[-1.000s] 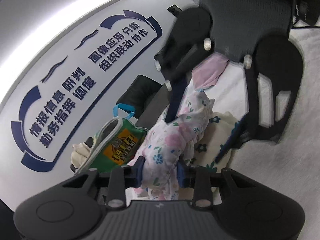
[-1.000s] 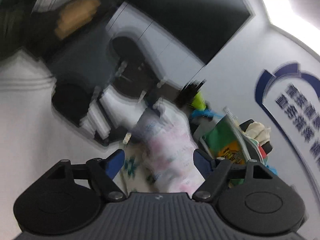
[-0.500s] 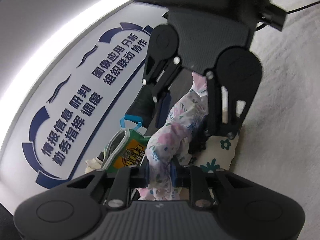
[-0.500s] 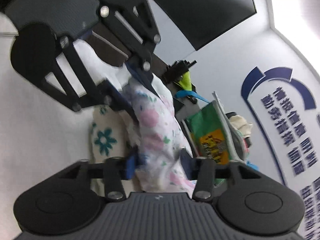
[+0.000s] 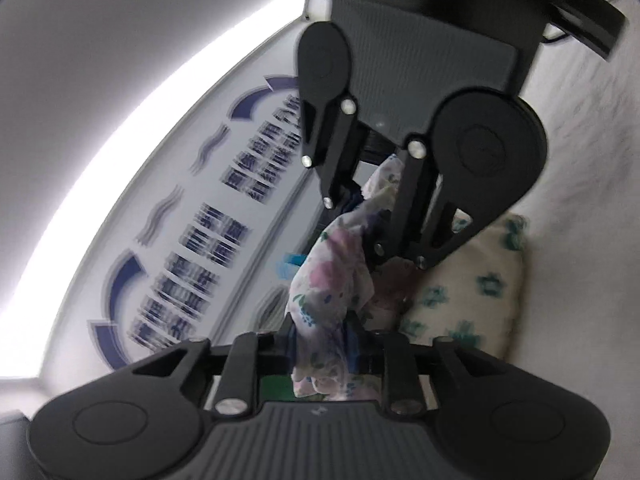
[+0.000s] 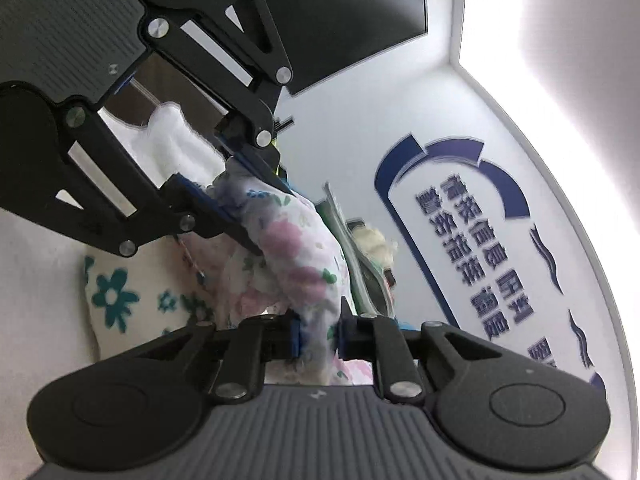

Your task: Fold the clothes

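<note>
A floral garment [image 5: 332, 276], white with pink and blue flowers, is stretched between both grippers above the white surface. My left gripper [image 5: 322, 334] is shut on one bunched end of it. My right gripper [image 6: 318, 334] is shut on the other end of the floral garment [image 6: 292, 248]. Each view shows the other gripper close ahead, the right gripper [image 5: 372, 208] and the left gripper [image 6: 224, 196] clamped on the cloth. A cream cloth with teal flowers [image 5: 476, 292] lies below, on the white surface; the right wrist view shows the cream cloth [image 6: 124, 296] too.
A white textured surface [image 5: 580, 240] lies under the clothes. A wall with blue lettering [image 6: 472, 240] stands behind. A green bag [image 6: 360, 280] and a cream bundle [image 6: 374, 240] sit by the wall. A dark screen [image 6: 352, 8] hangs above.
My right gripper, open a second ago, has shut on the floral garment. Both grippers came closer together and the views tilted up toward the wall.
</note>
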